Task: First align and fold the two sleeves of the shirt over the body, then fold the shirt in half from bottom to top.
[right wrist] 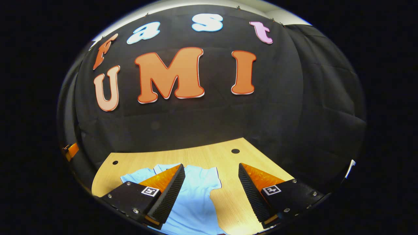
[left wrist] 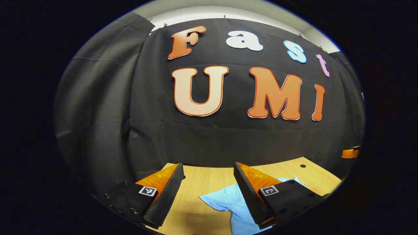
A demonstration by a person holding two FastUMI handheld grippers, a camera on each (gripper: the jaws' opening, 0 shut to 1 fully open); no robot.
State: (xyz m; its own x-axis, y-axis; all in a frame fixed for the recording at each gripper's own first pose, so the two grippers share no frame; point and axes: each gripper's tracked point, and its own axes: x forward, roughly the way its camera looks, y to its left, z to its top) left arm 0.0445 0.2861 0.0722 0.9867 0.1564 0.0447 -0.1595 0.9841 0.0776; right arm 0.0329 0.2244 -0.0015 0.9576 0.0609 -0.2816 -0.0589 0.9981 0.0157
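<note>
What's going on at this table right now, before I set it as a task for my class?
A person holds a two-finger gripper in each hand above a light blue shirt lying on a wooden table. Both the left gripper and the right gripper hang open over the cloth and grip nothing. The one sleeve in clear sight still lies spread out to the side, so folding does not look begun.

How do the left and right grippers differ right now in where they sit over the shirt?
The left gripper has mostly bare table between its fingers, with a sleeve of the light blue shirt reaching in beside one finger. The right gripper has shirt body and a sleeve between its fingers, with bare wood beside the other finger. Shared: both are open, hold nothing, and point toward the booth wall.
</note>
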